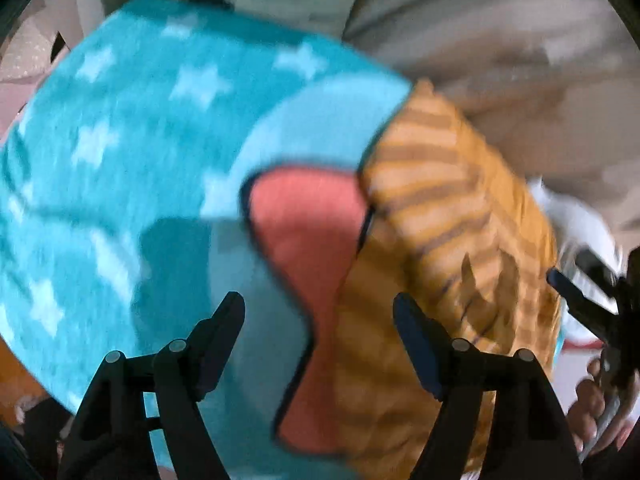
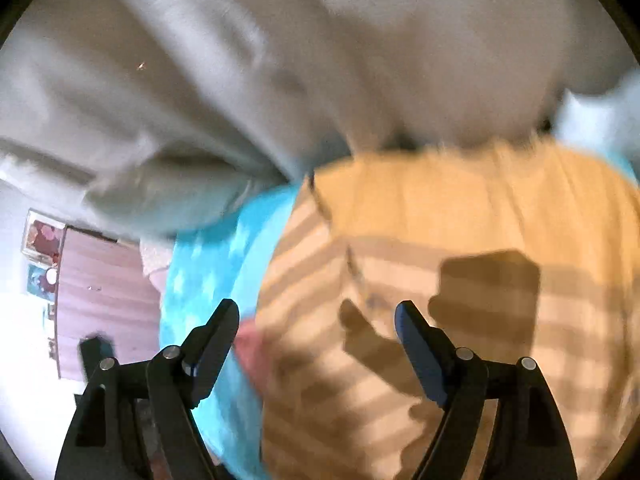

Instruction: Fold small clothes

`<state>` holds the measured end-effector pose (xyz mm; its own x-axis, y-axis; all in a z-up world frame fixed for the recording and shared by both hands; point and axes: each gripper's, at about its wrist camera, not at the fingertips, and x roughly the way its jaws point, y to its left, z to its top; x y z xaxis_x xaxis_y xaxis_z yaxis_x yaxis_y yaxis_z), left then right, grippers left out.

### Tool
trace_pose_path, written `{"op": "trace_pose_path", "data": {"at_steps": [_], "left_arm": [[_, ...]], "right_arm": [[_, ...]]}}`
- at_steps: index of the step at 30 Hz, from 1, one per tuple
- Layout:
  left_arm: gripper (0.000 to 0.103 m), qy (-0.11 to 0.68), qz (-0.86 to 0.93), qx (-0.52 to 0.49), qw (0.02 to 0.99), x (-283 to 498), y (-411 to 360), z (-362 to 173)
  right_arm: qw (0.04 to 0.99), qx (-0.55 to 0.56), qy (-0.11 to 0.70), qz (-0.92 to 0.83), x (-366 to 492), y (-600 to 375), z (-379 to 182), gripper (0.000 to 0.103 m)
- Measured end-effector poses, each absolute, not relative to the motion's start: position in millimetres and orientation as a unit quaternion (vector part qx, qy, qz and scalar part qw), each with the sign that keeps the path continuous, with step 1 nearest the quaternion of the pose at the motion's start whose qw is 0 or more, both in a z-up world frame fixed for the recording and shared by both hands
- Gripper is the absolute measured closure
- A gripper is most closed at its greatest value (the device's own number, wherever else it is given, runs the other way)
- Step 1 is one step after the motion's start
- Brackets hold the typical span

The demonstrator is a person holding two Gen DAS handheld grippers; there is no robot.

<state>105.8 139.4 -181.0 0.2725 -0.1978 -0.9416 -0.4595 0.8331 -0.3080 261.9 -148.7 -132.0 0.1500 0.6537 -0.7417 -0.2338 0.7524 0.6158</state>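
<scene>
1. Leftmost, beyond the left finger of the left gripper (image 1: 318,314), lies a teal fleece garment (image 1: 132,128), fuzzy and scattered with pale star shapes; it spreads from ahead of the jaws out past their left side.
2. Straight ahead between those jaws sits a coral fabric patch (image 1: 310,236), smooth, rounded at the top and edged in a dark trim, lying on the teal cloth.
3. To the right of the patch, ahead of the right finger, a mustard striped garment (image 1: 448,216) lies flat, its darker bands running across a soft knit.
4. The left gripper's jaws stand apart with nothing pinched; the cloth lies below them.
5. Far right in the left wrist view, a hand (image 1: 596,408) grips the other tool.
6. The right gripper (image 2: 316,318) also has its jaws spread and empty, above the mustard striped garment (image 2: 460,216), with the teal fleece (image 2: 208,264) left of them.
7. Behind both, rumpled grey bedding (image 2: 200,80) fills the background; no container shows.
</scene>
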Motion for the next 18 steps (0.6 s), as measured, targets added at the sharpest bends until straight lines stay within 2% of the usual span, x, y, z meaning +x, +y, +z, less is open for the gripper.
{"op": "trace_pose_path", "data": {"at_steps": [7,9,11,18], "left_arm": [[0.029,0.657,0.004,-0.19,0.73,68,77,-208],[0.046,0.674,0.008,-0.18,0.716,68,65,-220],[0.05,0.684,0.001,-0.187,0.705,69,58,-227],[0.05,0.688,-0.009,-0.176,0.704,67,42,-239]], "right_arm": [[0.713,0.13,0.644,0.246,128,-204,-172,0.024],[0.72,0.126,0.644,0.226,106,-225,-173,0.024],[0.74,0.111,0.638,0.18,85,-247,-171,0.024],[0.759,0.227,0.609,0.034,32,-353,-179,0.024]]}}
